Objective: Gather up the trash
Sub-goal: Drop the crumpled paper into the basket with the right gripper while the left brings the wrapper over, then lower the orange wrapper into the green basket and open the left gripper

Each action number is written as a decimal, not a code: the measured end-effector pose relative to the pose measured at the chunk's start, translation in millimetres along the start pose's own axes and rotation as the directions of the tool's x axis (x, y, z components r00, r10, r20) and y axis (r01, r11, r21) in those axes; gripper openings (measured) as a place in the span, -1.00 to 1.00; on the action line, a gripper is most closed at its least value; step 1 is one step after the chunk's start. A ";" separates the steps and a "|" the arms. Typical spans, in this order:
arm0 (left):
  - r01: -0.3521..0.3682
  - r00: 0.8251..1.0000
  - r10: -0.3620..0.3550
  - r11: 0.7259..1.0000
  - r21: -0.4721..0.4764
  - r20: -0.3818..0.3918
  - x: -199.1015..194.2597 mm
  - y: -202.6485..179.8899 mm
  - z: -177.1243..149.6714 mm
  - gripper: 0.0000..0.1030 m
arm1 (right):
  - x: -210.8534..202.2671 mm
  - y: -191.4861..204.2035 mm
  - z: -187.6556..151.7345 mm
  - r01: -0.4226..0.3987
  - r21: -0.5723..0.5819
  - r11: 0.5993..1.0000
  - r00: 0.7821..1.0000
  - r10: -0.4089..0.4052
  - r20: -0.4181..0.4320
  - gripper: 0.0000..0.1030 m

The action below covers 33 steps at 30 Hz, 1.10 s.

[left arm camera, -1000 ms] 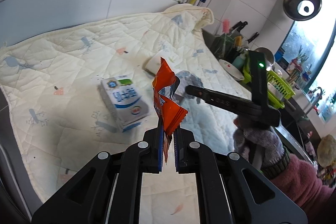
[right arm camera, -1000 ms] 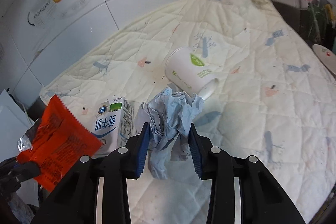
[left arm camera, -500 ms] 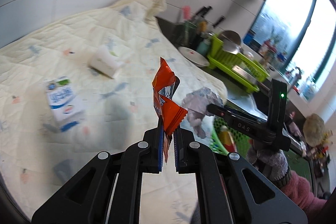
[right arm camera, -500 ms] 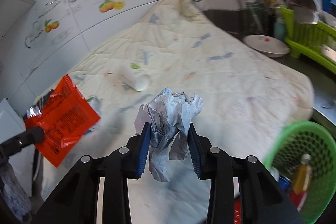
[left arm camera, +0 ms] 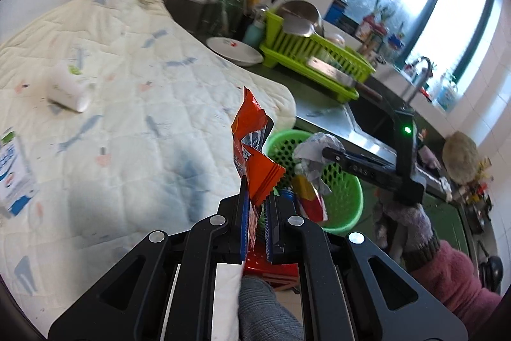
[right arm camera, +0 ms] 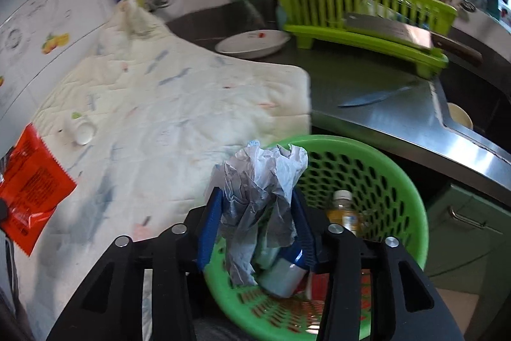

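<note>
Over the green basket [right arm camera: 405, 190], the right gripper [right arm camera: 255, 197] carries a crumpled grey-white paper wad [right arm camera: 258, 181] between its blue pads; jaws are opening, and the wad still sits between them, touching both pads as far as the blur allows. Directly below and just beyond those fingertips the basket holds a small bottle [right arm camera: 343, 210], a can-like container and other wrappers. The left gripper [left arm camera: 255, 197] is clamped narrow on an orange snack wrapper [left arm camera: 252, 149], which stands upright out of the pads. From the left wrist view, the basket [left arm camera: 345, 197] sits just beyond and right of the left fingertips, and the right gripper [left arm camera: 322, 154] hangs over its rim with the wad [left arm camera: 314, 158], a gloved hand [left arm camera: 405, 219] behind it. Left of both tools, a quilted cream cloth [left arm camera: 143, 104] covers the counter; a paper cup [left arm camera: 68, 90] lies tipped on it, well apart, and a milk carton [left arm camera: 14, 171] lies at the far-left edge. Beyond the basket: steel counter, white plate [right arm camera: 252, 45], lime dish rack [right arm camera: 367, 18].
</note>
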<state>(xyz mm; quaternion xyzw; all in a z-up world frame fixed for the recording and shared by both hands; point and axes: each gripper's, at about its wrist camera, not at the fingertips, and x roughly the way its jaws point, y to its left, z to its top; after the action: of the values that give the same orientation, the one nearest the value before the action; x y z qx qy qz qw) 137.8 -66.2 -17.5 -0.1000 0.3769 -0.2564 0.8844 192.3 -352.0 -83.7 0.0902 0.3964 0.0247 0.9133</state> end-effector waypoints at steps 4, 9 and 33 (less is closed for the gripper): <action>0.019 0.999 -0.018 0.999 0.034 -0.032 18.7 -17.3 4.4 -0.87 | 8.9 -18.8 5.0 0.039 0.017 0.999 0.999 -0.040 0.011 0.12; 0.049 0.997 -0.044 0.996 0.070 -0.070 42.9 -39.9 7.4 -0.87 | 8.3 -30.8 8.7 0.059 0.028 0.998 0.998 -0.060 0.036 0.31; 0.194 0.935 -0.162 0.978 0.074 -0.315 175.1 -115.5 -16.3 -0.84 | -41.9 -87.8 -6.8 0.053 0.106 0.993 0.992 -0.064 0.107 0.59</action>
<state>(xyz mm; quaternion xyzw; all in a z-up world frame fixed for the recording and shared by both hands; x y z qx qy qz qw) 184.7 -256.6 -93.8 -0.0466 0.4856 -0.3672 0.7919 156.3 -442.2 -74.3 0.1265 0.3486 -0.0276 0.9283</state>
